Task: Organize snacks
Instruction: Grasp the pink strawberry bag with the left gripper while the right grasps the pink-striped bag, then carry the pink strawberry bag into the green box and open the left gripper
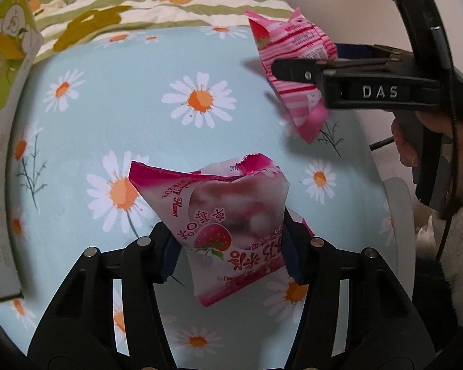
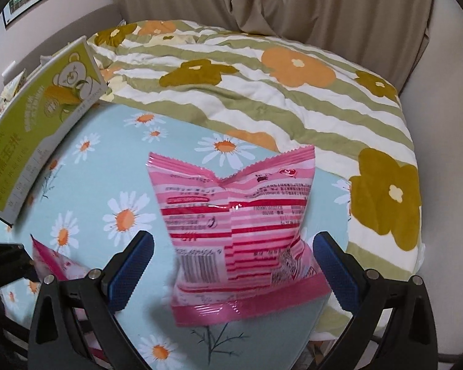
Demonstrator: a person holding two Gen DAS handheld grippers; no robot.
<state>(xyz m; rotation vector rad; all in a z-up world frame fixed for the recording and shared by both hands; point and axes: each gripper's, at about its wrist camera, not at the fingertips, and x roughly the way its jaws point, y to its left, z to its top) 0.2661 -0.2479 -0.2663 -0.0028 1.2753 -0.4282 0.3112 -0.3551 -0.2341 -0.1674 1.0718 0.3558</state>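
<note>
A: Start at the left tongs [image 1: 231, 252] — what have they got?

B: They're pinching the strawberry snack pouch [image 1: 228, 215] by its lower half, blue pads pressed into both sides, and it stands up between them above the daisy-print cloth [image 1: 139, 108].

A: And the right tongs [image 2: 233, 265]?

B: Spread wide. The striped pink packet [image 2: 240, 231] sits between the pads, but neither pad seems to press it in the right wrist view. From the left wrist view it looks caught near one finger — I can't tell how it is being supported.

A: How will these bags handle?

B: Light, I'd judge, and puffy with air. The film is glossy and crinkly, so likely slippery; the contents could crush under a hard squeeze. The flat crimped seams with zigzag edges look like the safest places to take hold, or a gentle grip across the middle.

A: Anything further out?

B: A stiff green cardboard box [image 2: 43, 117] with a bear on it stands at the cloth's left edge, and a soft quilted blanket [image 2: 262, 77] with orange and olive flowers lies rumpled behind.
</note>
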